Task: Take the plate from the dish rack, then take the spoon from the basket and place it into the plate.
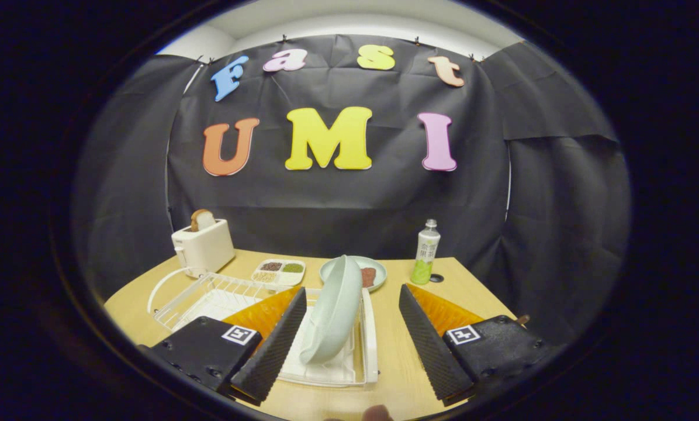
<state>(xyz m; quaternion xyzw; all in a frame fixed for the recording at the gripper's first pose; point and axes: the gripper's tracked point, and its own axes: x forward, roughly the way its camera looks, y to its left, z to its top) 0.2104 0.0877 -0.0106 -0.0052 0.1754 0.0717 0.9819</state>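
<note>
Hand-held gripper point(352, 327) spread wide, released, gripping nothing; the pale plate point(333, 310) stands on edge in the dish rack point(368, 345) between its fingers, nearer the nine o'clock one.

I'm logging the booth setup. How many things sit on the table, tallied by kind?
Plates: 2, one upright in the rack, between the open fingers of the hand-held gripper, and one flat behind it
Dish rack: 1
Toaster: 1
Divided tray: 1
Bottle: 1
Total: 6
</note>
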